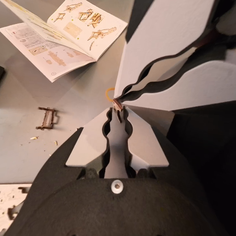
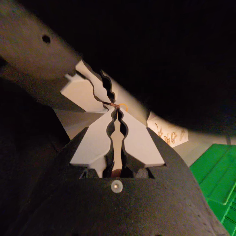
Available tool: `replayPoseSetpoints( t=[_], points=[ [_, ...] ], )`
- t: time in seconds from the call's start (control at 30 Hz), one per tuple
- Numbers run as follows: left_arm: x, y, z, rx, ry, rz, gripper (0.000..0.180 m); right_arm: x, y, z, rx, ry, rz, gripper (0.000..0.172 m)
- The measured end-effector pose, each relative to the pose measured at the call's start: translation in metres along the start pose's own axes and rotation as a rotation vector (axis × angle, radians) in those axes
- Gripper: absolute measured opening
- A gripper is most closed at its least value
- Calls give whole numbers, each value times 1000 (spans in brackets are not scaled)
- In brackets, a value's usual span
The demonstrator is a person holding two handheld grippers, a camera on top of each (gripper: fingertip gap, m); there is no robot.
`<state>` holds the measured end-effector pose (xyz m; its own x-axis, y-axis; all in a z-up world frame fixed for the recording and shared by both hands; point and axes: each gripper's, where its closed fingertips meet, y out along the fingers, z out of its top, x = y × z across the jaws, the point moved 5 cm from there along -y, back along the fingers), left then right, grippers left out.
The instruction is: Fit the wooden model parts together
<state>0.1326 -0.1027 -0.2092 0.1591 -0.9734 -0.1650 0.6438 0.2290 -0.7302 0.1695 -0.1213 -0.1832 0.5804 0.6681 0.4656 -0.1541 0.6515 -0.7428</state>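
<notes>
Two handheld grippers met tip to tip above a grey table (image 1: 25,159), sharing one small wooden part (image 1: 117,105) between them. The right gripper (image 2: 117,110), reaching in from the upper right of the left wrist view, had its tongs pressed together at the very tips, pinching one end of the brown piece. The left gripper (image 1: 117,110) stood with its tongs slightly spread; a thin tab of the piece hung down into the gap, lying close to one fingertip, though whether the pads pressed on it could not be told. Just behind the meeting point a yellow rubber band (image 1: 108,93) lay on the table, half hidden by the right gripper's white finger. Open table stretched to the left of the tips, bounded by an assembled wooden frame (image 1: 47,118) lying flat well to the left, a scatter of wood crumbs (image 1: 34,137) nearer the camera, and the near edge of an open instruction booklet (image 1: 66,42) farther back. A punched-out wooden sheet (image 1: 9,204) showed at the lower left corner. To the right, the bulk of the right gripper and dark shadow closed off the space. In the right wrist view a green mat (image 2: 217,172) lay at the right edge, beyond the booklet's page.
</notes>
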Motion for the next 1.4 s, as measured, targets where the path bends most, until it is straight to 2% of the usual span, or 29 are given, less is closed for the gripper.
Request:
replayPoseSetpoints(
  t=[0.33, 0.5, 0.6, 0.83, 1.1, 1.4],
  points=[
    [-6, -19, -15, 88, -125, -166, 18, -1, 1, 3, 23, -9, 14, 0],
    [-29, -31, -5, 223, -323, -259, 13, -2, 2, 3, 22, -20, 17, 0],
    [-42, -35, 3, 289, -481, -372, 15, -3, 1, 4, 23, -26, 15, 0],
    [-34, -16, 0, 193, -644, -500, 16, -4, 0, 7, 32, -40, 11, 0],
    [-31, -15, -5, 206, -725, -510, 1, -5, 1, 10, 41, -48, 11, 0],
    [-28, -16, -11, 251, -830, -514, 0, -7, 1, 10, 45, -49, 13, 0]
  ],
)
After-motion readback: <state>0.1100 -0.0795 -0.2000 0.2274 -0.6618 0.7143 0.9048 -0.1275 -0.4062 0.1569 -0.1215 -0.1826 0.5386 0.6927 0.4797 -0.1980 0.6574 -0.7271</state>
